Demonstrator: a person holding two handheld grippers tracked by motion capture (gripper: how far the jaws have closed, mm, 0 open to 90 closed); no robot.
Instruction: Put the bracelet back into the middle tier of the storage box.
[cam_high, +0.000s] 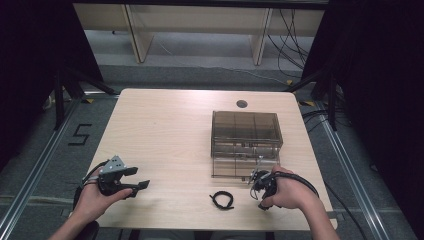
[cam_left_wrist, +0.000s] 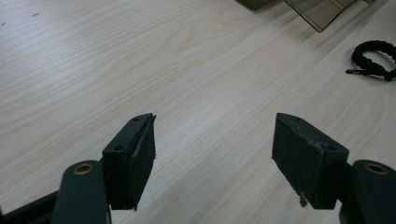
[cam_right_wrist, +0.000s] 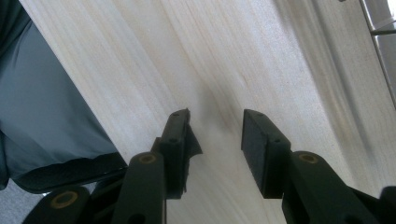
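Two claws, left claw and right claw, wide open, empty.

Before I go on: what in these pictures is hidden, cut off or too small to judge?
- Tinted box, high view: what is inside is blurred by the dark walls; small parts show only vaguely.
- Same box, left gripper view: cut off by the top edge, corners alone visible.
- Black cord loop: its clasp is too small in the high view; the right edge clips it in the left gripper view.
- Right gripper, high view: the hand covers most of it.
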